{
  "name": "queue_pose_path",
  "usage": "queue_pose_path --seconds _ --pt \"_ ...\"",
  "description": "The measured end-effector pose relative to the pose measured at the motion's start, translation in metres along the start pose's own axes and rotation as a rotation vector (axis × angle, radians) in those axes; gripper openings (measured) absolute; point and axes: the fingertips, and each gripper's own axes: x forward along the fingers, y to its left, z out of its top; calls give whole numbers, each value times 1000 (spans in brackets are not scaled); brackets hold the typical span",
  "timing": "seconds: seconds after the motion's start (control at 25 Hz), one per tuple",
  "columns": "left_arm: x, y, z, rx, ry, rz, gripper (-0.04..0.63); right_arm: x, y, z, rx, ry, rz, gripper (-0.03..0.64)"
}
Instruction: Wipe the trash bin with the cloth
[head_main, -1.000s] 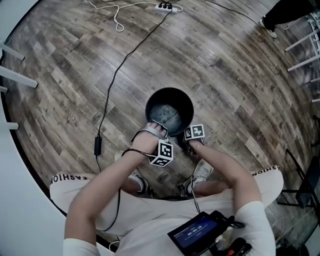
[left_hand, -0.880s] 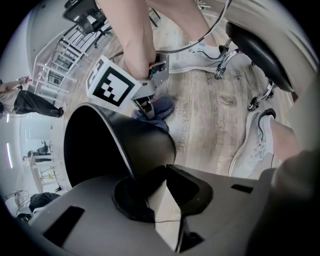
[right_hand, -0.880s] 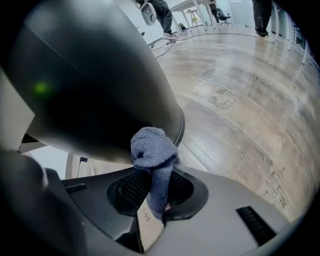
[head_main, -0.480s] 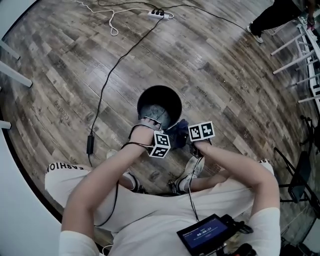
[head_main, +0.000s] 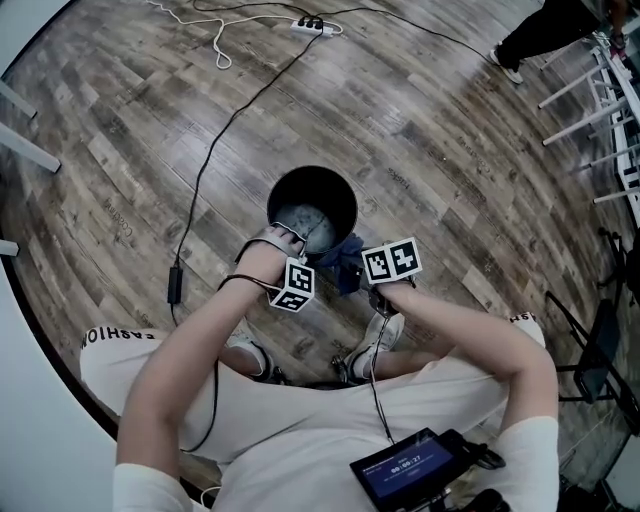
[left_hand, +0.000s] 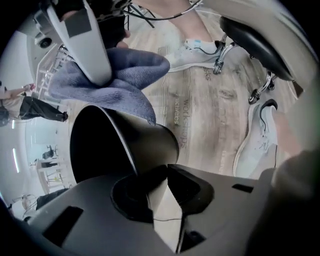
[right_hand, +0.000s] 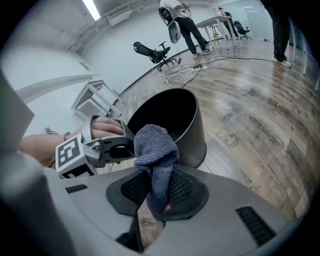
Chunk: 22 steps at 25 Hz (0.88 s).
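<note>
The black round trash bin (head_main: 312, 205) stands on the wood floor in front of my feet. My left gripper (head_main: 290, 250) sits on its near-left rim. In the left gripper view the bin's thin wall (left_hand: 125, 145) runs down between the jaws of that gripper (left_hand: 157, 187), which have just been opening; floor shows in the gap beside the wall. My right gripper (head_main: 355, 270) is held above the floor at the bin's near-right side, shut on the blue-grey cloth (head_main: 343, 258). The cloth (right_hand: 156, 150) bunches up out of the right gripper (right_hand: 157, 195), in front of the bin (right_hand: 185, 125).
A black cable (head_main: 215, 150) crosses the floor from a power strip (head_main: 312, 24) past the bin's left. My shoes (head_main: 385, 335) are just behind the bin. A stool base (left_hand: 240, 65) stands near them. Another person (head_main: 545, 30) and metal frames (head_main: 600, 90) are far right.
My right gripper has come up from low beside the bin, and the blue cloth now shows in it next to the rim. The left gripper has stayed on the rim.
</note>
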Motion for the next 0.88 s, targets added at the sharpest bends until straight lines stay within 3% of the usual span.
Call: queue_pose_path --seconds 0.24,0.56,0.76,0.88 --pt "0 1 2 10 -6 -15 84 32 -28 -6 8 38 -14 77" --pt "1 3 6 13 -23 -27 81 106 -86 -44 44 85 -32 77" --pt "1 2 4 19 -32 -29 81 157 -124 -64 33 88 -80 77" --pt "3 1 6 24 -41 -40 81 177 -142 -73 -26 97 -103 77"
